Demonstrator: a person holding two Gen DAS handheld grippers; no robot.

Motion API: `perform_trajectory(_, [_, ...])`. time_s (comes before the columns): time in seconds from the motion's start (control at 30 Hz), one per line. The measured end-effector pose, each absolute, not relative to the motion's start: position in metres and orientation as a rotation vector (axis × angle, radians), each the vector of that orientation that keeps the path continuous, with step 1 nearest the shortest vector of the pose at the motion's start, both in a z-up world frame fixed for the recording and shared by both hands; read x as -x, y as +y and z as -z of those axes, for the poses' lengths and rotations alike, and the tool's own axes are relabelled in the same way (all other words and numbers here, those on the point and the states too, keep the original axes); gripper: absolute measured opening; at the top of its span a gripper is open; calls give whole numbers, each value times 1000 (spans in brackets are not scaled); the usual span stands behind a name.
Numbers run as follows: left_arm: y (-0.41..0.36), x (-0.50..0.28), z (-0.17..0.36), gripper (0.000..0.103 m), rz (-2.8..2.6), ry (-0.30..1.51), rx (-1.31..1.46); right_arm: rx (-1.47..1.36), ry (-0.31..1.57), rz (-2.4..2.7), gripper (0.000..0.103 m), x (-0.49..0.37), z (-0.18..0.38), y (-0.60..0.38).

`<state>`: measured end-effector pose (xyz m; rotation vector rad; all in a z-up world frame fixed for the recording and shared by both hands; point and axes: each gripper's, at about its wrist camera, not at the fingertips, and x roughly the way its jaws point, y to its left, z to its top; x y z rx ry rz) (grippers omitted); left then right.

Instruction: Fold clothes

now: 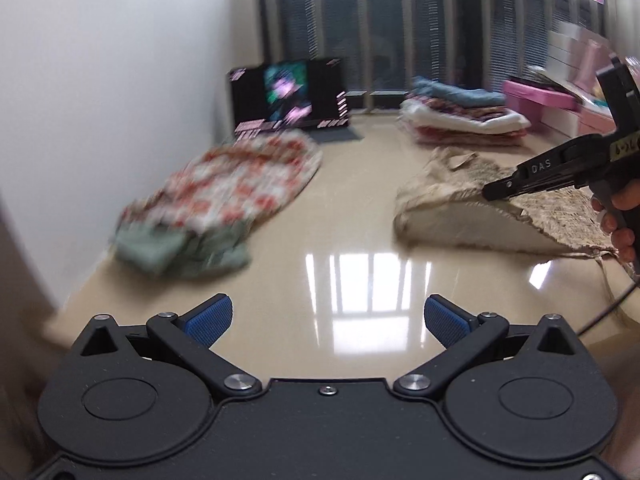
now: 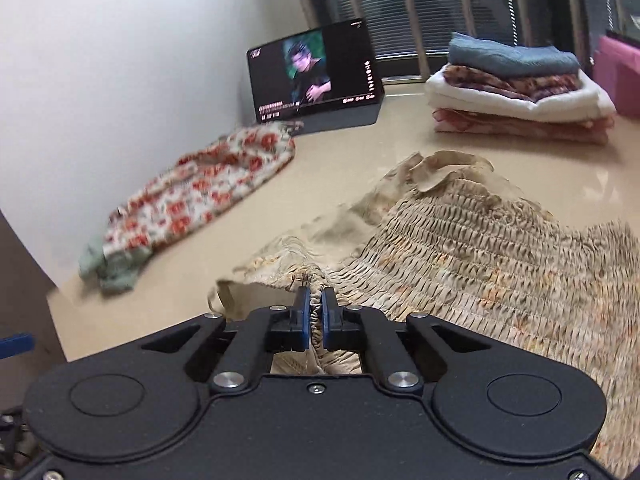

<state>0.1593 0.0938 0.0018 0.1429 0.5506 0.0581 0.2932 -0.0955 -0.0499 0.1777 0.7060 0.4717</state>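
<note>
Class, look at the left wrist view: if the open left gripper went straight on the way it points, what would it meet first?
Probably the bare table: the left gripper points down at it between the floral garment and beige garment.

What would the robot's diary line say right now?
right gripper: shut on beige smocked garment | left gripper: open, empty

Left wrist view low over the table (image 1: 328, 216), facing the far blinds, beige garment (image 1: 452, 200) off to its right, right wrist view close above that garment (image 2: 460, 240), angled down, both sharing the tablet (image 1: 288, 96), floral garment (image 1: 224, 192) and folded stack (image 1: 460, 116)
</note>
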Motion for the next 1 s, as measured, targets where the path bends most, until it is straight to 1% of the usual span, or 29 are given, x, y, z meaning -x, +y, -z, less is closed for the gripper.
perform_trajectory(0.17, [55, -212, -7, 103, 30, 479, -399, -201, 686, -481, 5, -289, 46, -101])
perform_trajectory(0.3, [16, -246, 14, 103, 107, 436, -624, -211, 673, -491, 5, -284, 45, -102])
perform_trajectory(0.33, [7, -250, 21, 101, 118, 413, -685, -212, 672, -493, 5, -284, 45, -102])
perform_trajectory(0.4, [-7, -257, 35, 92, 129, 374, -801, -206, 669, -500, 5, -283, 46, -102])
perform_trajectory(0.47, [-15, -264, 46, 76, 138, 358, -884, -188, 666, -505, 5, -281, 45, -101])
perform_trajectory(0.5, [-17, -267, 51, 71, 140, 352, -918, -176, 665, -507, 5, -280, 45, -101])
perform_trajectory(0.57, [-20, -270, 61, 53, 148, 348, -989, -158, 662, -508, 5, -279, 45, -101])
perform_trajectory(0.6, [-21, -269, 64, 47, 166, 349, -1011, -156, 661, -511, 5, -279, 45, -101])
perform_trajectory(0.67, [-21, -268, 68, 20, 204, 359, -1022, -160, 659, -519, 5, -279, 46, -101])
perform_trajectory(0.7, [-21, -267, 68, 15, 217, 361, -1020, -160, 659, -519, 5, -278, 47, -101])
perform_trajectory(0.73, [-20, -267, 67, 11, 224, 359, -1011, -157, 658, -519, 5, -278, 47, -101])
perform_trajectory(0.77, [-20, -267, 66, 10, 221, 354, -998, -149, 657, -515, 9, -277, 48, -101])
perform_trajectory(0.83, [-17, -270, 61, 10, 197, 358, -963, -139, 648, -505, 12, -272, 49, -103])
perform_trajectory(0.9, [-11, -276, 53, 10, 183, 387, -888, -142, 636, -484, 27, -263, 49, -109])
perform_trajectory(0.93, [-7, -280, 49, 10, 177, 403, -843, -143, 625, -464, 39, -256, 49, -115])
perform_trajectory(0.97, [-3, -283, 44, 10, 172, 417, -795, -139, 606, -440, 43, -247, 48, -122])
perform_trajectory(1.0, [1, -286, 39, 10, 167, 432, -747, -126, 587, -408, 43, -237, 48, -130])
